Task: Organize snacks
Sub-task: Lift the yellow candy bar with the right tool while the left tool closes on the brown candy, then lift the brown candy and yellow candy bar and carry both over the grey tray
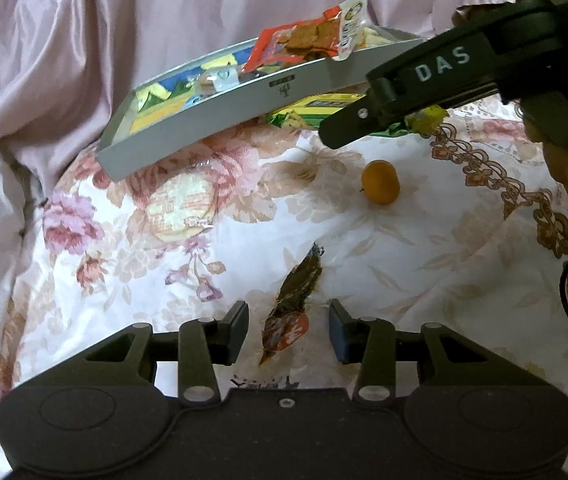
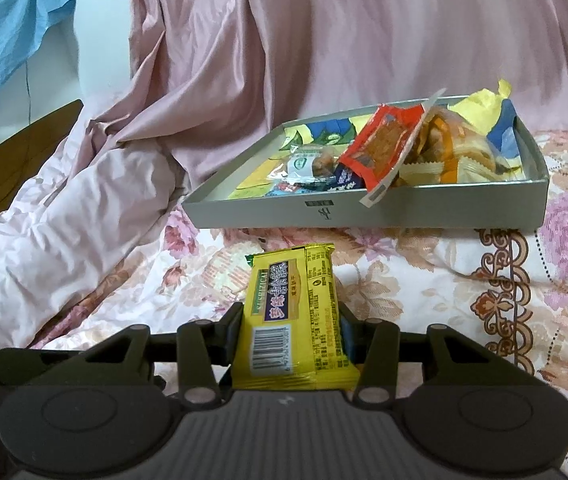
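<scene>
Right gripper (image 2: 289,332) was clamped on the yellow snack packet (image 2: 293,320), fingers pinching its long sides near the barcode end, packet pointing forward toward the grey tray (image 2: 363,212). The packet looked light, a crinkly foil wrapper with something flat and fairly stiff inside; it held its shape past the fingertips without drooping, so a mid-body pinch seemed adequate. Foil is slick, so I'd expect it could slide if the squeeze loosened, and a biscuit-type filling would crack under a hard squeeze. The tray sat on the floral cloth (image 2: 423,280) just ahead, already piled with wrapped snacks, a red packet (image 2: 379,148) hanging over its near wall. Left gripper (image 1: 288,330) had its fingers apart, holding nothing, straddling a brown sauce-type sachet (image 1: 291,312) lying flat on the cloth. The sachet looked soft, thin and floppy; best taken across the fatter lower end, since the tapered top would probably fold. An orange rounded piece (image 1: 379,182) sat loose further out, near the tray; small and smooth, likely to roll, so grip it across the middle. A clear-wrapped round snack (image 1: 182,204) lay beside the tray's near corner, flat and hard to get under.
</scene>
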